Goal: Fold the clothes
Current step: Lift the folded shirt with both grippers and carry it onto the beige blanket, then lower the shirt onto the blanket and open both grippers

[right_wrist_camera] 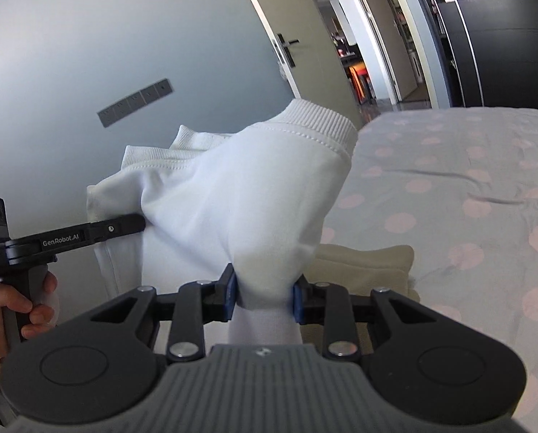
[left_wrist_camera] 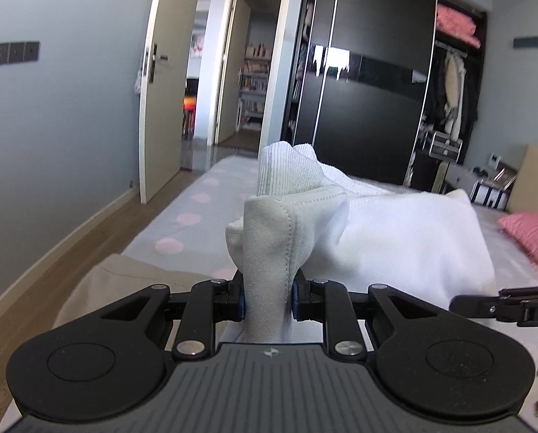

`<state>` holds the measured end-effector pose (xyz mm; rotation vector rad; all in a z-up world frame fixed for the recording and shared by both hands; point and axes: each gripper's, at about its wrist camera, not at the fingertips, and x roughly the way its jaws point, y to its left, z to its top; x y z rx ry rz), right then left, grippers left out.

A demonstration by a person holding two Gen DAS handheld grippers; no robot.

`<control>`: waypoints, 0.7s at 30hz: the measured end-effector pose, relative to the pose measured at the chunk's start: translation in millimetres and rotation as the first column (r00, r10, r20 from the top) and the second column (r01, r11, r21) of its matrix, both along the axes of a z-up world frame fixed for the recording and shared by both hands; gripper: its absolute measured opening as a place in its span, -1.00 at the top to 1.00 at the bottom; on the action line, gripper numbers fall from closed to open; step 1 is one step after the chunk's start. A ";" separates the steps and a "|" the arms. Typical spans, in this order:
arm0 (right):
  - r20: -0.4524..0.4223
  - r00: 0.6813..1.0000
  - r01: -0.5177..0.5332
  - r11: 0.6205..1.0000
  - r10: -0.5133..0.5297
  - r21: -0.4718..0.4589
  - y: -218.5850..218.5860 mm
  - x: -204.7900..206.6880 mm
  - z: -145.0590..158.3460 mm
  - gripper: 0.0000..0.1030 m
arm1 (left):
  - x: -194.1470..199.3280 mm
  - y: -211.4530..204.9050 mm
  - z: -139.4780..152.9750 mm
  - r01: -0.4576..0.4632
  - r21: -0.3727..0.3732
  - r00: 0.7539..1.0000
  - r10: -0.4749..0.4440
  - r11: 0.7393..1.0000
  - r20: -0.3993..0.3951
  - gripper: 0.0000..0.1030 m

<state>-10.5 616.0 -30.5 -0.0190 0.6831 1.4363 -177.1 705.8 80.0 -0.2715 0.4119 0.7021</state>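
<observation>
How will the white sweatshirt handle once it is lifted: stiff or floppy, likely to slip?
Probably floppy: the white sweatshirt bunches and sags between the left gripper and right gripper. Likely light, since two pinches hold it up. Slipping seems unlikely; thick folds fill both jaws.

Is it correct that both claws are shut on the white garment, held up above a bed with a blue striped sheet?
Not quite. Both the left claw and right claw are shut on the white garment, but the sheet is grey with pink dots, not blue striped. The right wrist view shows it clearly.

White ribbed-cuff sweatshirt (right_wrist_camera: 233, 195), bunched, lifted
</observation>
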 end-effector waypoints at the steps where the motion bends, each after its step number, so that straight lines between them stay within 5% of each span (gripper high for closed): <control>1: 0.007 1.000 0.006 1.000 -0.005 -0.013 8.5 6.5 -6.0 0.37 | 6.5 7.2 -5.8 -0.005 -0.002 1.000 0.005 1.000 -0.011 0.62; 15: 0.012 0.995 0.101 0.980 -0.101 -0.170 110.8 89.4 -101.7 0.25 | 86.8 66.2 -90.1 -0.053 -0.013 0.980 0.049 0.999 -0.192 0.56; 21: 0.102 0.975 0.215 0.960 -0.199 -0.178 105.8 101.0 -100.5 -0.05 | 68.1 67.2 -74.4 -0.166 0.038 0.972 0.170 0.985 -0.162 0.04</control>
